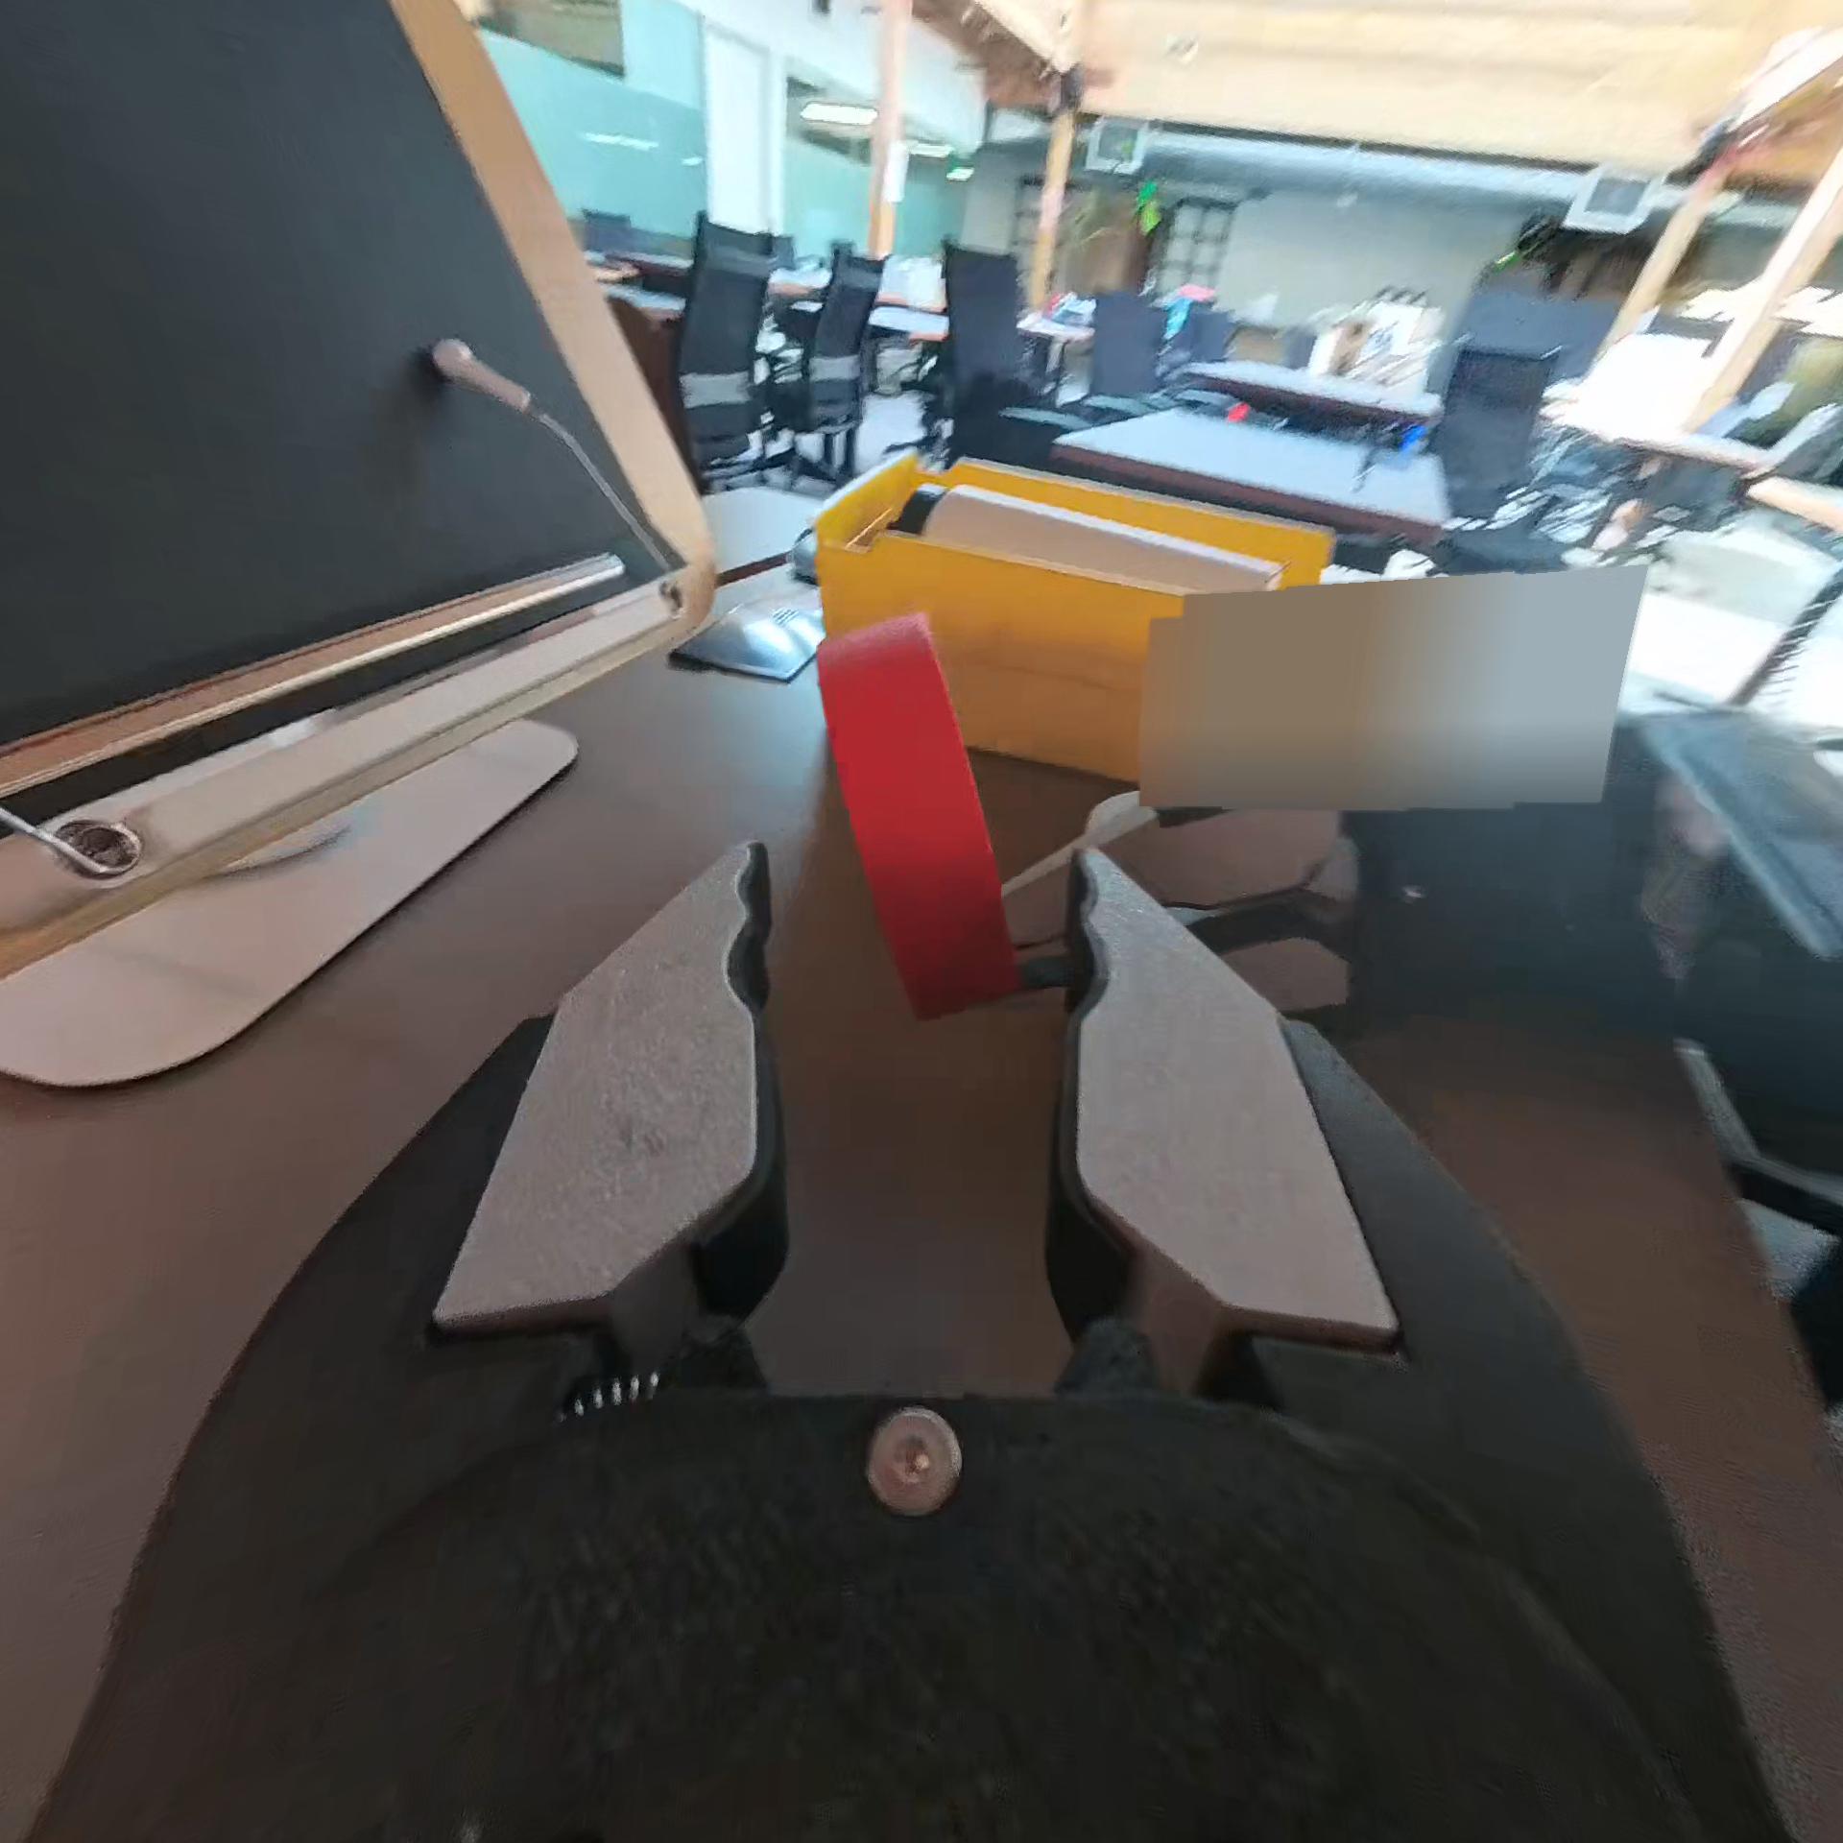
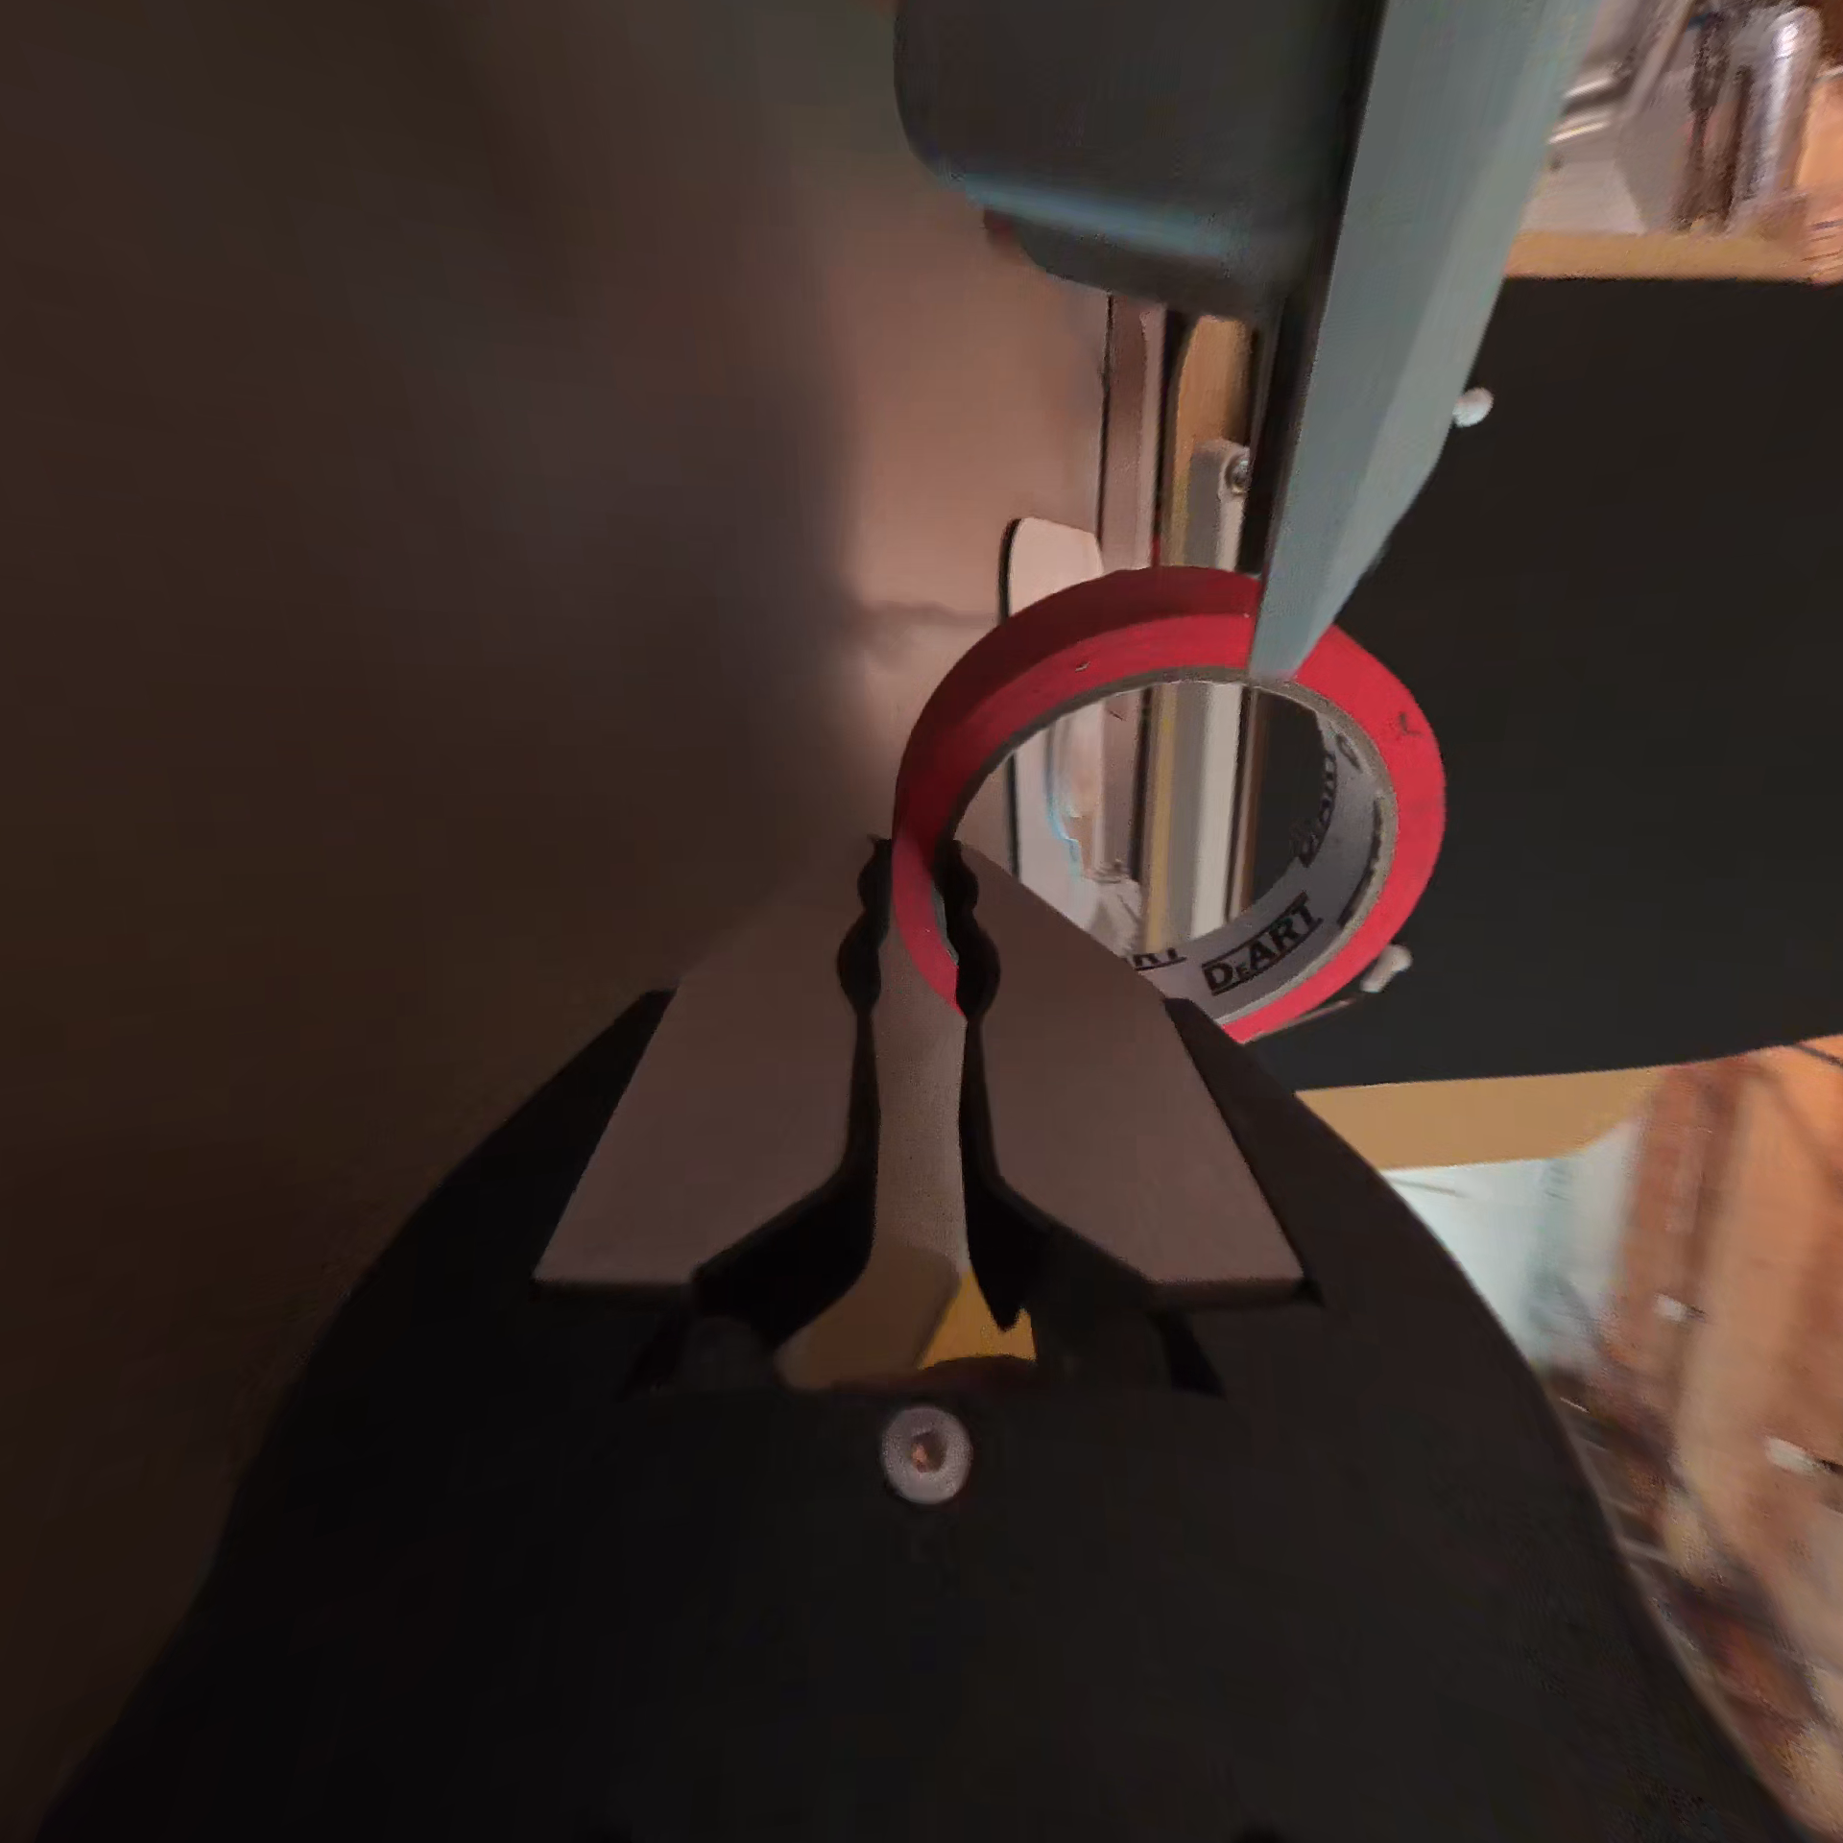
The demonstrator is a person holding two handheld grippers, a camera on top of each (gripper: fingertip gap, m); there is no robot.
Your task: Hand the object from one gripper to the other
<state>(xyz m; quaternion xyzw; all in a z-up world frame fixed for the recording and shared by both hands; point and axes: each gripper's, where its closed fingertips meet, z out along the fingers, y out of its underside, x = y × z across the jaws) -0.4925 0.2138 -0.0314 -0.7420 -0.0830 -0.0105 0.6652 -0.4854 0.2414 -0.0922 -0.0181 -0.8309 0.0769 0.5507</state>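
A roll of red tape (image 1: 908,798) hangs above the dark table (image 1: 349,1147), standing on edge between my left gripper's tips. My left gripper (image 1: 920,870) is open around it, and the roll lies closer to its right finger. My right gripper (image 2: 918,858) is shut on the rim of the red tape (image 2: 1097,638), one finger inside the ring and one outside. Its fingers (image 1: 1247,858) show at the right in the left wrist view. In the right wrist view a pale left finger (image 2: 1396,399) comes down from above, with its tip at the roll's top edge.
A yellow box (image 1: 1047,638) holding a white object stands just behind the tape. A black board in a wooden frame (image 1: 249,349) on a flat metal stand fills the left. Office chairs and desks lie far behind.
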